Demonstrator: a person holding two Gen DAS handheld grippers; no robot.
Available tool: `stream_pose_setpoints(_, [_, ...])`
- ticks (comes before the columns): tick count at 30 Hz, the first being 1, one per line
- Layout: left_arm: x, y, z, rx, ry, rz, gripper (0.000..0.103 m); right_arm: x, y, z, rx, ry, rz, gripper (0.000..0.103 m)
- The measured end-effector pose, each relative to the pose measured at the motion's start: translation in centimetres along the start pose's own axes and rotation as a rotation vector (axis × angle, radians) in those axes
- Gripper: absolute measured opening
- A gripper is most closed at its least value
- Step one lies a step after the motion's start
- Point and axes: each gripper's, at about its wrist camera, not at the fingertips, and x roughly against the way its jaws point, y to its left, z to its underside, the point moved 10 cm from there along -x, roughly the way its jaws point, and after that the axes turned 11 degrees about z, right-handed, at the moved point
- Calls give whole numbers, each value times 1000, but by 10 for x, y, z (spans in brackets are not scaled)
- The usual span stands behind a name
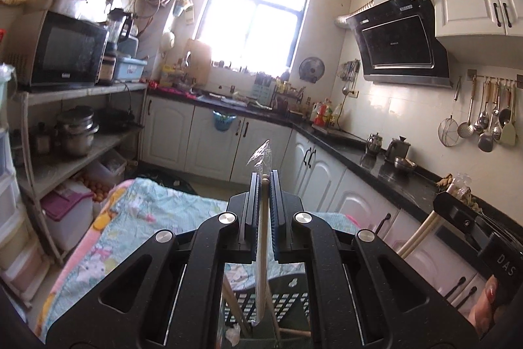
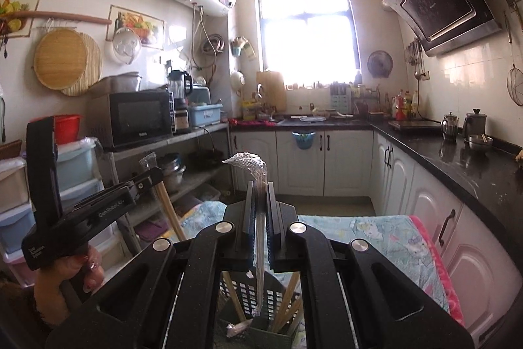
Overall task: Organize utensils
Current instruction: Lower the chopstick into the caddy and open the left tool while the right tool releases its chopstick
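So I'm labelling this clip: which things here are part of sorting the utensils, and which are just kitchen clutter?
Part of the job:
left tool, shut on wrapped chopsticks
right tool, shut on a second wrapped pair
black basket below, already holding chopsticks

Just lying about:
microwave
hanging ladles
kettles
blanket

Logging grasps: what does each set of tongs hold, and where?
Left tongs and right tongs each clamp plastic-wrapped chopsticks near the upper end.
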Motion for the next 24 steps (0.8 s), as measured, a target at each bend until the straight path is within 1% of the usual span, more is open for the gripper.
stream_pose_setpoints(3, [-2, 2, 10, 6, 10, 5, 3, -7, 1, 12, 2, 21, 3, 6])
stream_pose_setpoints(16, [-14, 2, 49, 5, 107, 42, 3, -31, 0, 65, -20, 150, 21, 6])
stream_pose_setpoints(22, [-13, -2, 62, -12, 153, 63, 3, -34, -6, 80, -48, 195, 25, 6])
stream_pose_setpoints(23, [-12, -3, 63, -16, 160, 65, 5, -34, -8, 80, -54, 199, 24, 7])
stream_pose_setpoints(24, [-12, -4, 65, -21, 169, 65, 10, -33, -10, 81, -59, 204, 26, 8])
